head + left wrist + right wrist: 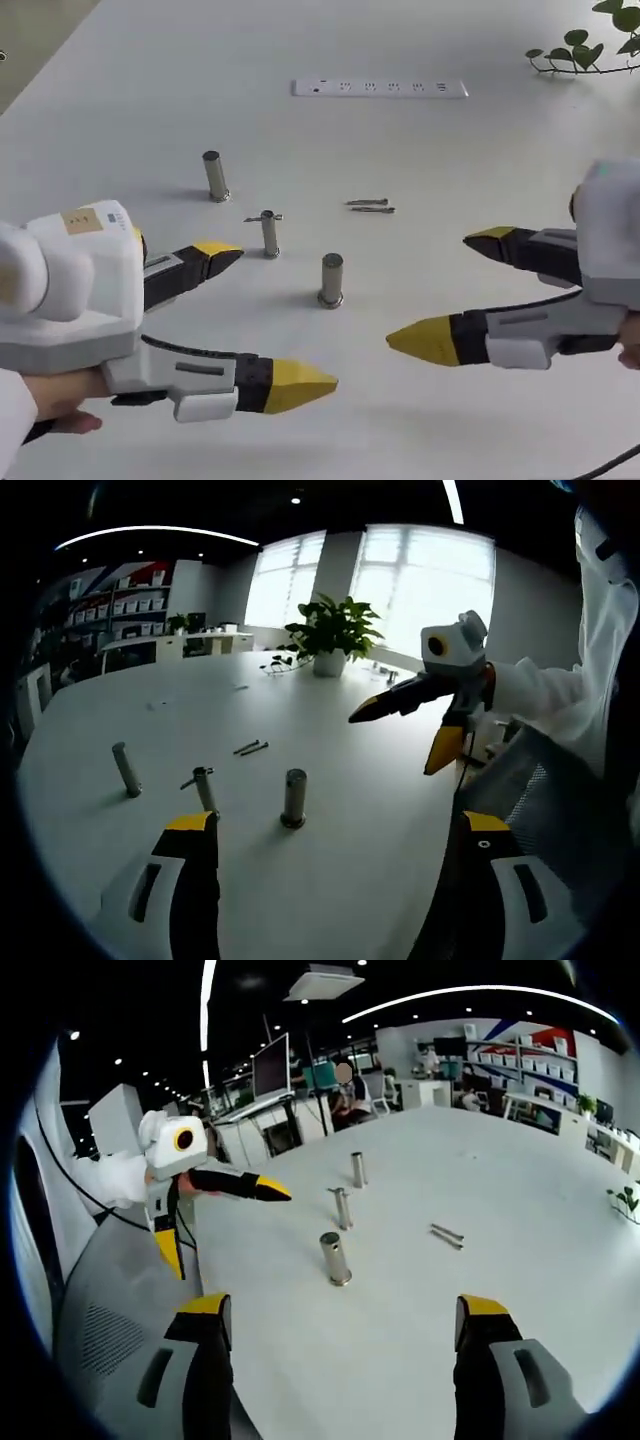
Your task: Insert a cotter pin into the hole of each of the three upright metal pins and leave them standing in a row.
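Observation:
Three upright metal pins stand on the white table: a far one [214,176], a middle one [268,233] with a cotter pin through its top, and a thicker near one [331,279]. Two loose cotter pins [371,206] lie to their right. My left gripper [275,320] is open at the lower left, near the pins, holding nothing. My right gripper [450,290] is open at the right, also with nothing in it. In the left gripper view the pins [293,797] stand ahead, and in the right gripper view the near pin [335,1258] is closest.
A white power strip [380,89] lies at the back of the table. A leafy plant [590,45] reaches in at the far right corner. A potted plant [333,635] stands on the table's far side in the left gripper view.

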Tool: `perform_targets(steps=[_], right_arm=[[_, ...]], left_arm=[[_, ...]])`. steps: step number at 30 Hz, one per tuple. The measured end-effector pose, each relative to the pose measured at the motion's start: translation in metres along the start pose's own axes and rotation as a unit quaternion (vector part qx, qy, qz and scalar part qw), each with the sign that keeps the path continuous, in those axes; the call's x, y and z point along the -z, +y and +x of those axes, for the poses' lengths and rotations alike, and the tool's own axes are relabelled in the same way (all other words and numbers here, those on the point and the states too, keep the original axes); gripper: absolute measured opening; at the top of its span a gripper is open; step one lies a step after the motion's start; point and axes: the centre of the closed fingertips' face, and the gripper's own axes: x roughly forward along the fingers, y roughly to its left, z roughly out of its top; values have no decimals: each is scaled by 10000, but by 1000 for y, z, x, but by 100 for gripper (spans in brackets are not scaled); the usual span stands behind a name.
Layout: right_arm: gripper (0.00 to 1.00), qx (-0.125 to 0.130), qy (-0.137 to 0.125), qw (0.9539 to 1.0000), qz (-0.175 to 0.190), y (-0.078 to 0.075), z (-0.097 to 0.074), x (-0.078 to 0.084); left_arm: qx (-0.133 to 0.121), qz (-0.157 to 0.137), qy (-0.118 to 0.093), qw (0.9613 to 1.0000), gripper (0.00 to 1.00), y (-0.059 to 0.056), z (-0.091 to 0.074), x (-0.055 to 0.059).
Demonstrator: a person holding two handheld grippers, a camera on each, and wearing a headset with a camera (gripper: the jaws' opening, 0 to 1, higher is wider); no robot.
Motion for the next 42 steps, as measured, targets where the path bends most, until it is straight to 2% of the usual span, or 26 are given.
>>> perform_targets(steps=[2, 4, 5, 7, 11, 13, 14, 17, 18, 19, 20, 21, 24, 26, 27, 28, 30, 32, 35, 36, 38, 40, 41, 42], right_arm=[[89, -7, 77, 10000, 1, -7, 2, 1], [88, -37, 288, 9995, -141, -14, 3, 3], [87, -91, 460, 9984, -328, -17, 5, 6], [86, -130, 750, 9959, -479, -24, 7, 11], [83, -209, 898, 9934, -681, -36, 14, 4], [81, -267, 996, 9917, -770, -41, 17, 1], [79, -323, 1114, 9889, -926, -43, 19, 0], [70, -377, 1251, 9831, -1279, -52, 25, -6], [65, -509, 1400, 9779, -1468, -55, 27, -6], [60, -532, 1482, 9756, -1530, -56, 27, -5], [55, -562, 1544, 9714, -1713, -61, 30, -9], [50, -542, 1536, 9710, -1752, -65, 33, -12], [47, -629, 1600, 9705, -1690, -73, 41, -21], [42, -756, 1672, 9673, -1750, -73, 47, -25], [37, -810, 1722, 9648, -1815, -73, 49, -26], [34, -958, 1786, 9586, -2002, -85, 55, -29], [26, -1101, 1837, 9542, -2090, -86, 60, -30], [18, -1111, 1949, 9515, -2104, -87, 67, -30], [16, -1116, 2133, 9431, -2294, -92, 76, -29], [16, -1125, 2158, 9420, -2309, -95, 77, -29], [16, -1126, 2299, 9372, -2369, -100, 83, -26], [16, -1052, 2421, 9308, -2530, -105, 89, -25], [16, -1029, 2455, 9288, -2578, -107, 92, -24], [16, -1036, 2470, 9290, -2555, -107, 94, -24]], left_arm=[[-53, -18, -50, 10000, 99, 0, -2, -2], [-83, -207, -248, 9994, 99, 2, -3, -7], [-71, -236, -244, 9994, 99, 1, -4, -6], [-78, -215, -216, 9995, 99, 1, -5, -4], [-146, -112, -91, 9998, 99, 1, -8, -1], [-179, -92, -109, 9997, 99, 1, -9, -2], [-189, -108, -133, 9997, 99, 1, -10, -3], [-252, -178, -236, 9992, 99, 1, -14, -6], [-328, -146, -235, 9991, 99, 2, -15, -6], [-380, -129, -259, 9989, 99, 4, -17, -6], [-401, -198, -293, 9986, 99, 5, -19, -7], [-405, -302, -320, 9982, 99, 5, -20, -7], [-504, -348, -390, 9974, 99, 9, -26, -8], [-550, -404, -411, 9968, 99, 11, -29, -8], [-579, -411, -426, 9966, 99, 13, -30, -9], [-589, -405, -424, 9965, 99, 14, -32, -9], [-642, -423, -390, 9963, 99, 17, -35, -8], [-725, -459, -424, 9954, 99, 21, -41, -8], [-749, -633, -493, 9940, 99, 23, -48, -9], [-756, -641, -499, 9938, 99, 23, -49, -9], [-816, -626, -481, 9935, 99, 25, -52, -8], [-838, -644, -443, 9934, 99, 26, -54, -6], [-843, -659, -436, 9933, 99, 26, -55, -5], [-847, -669, -438, 9932, 99, 26, -55, -5]])
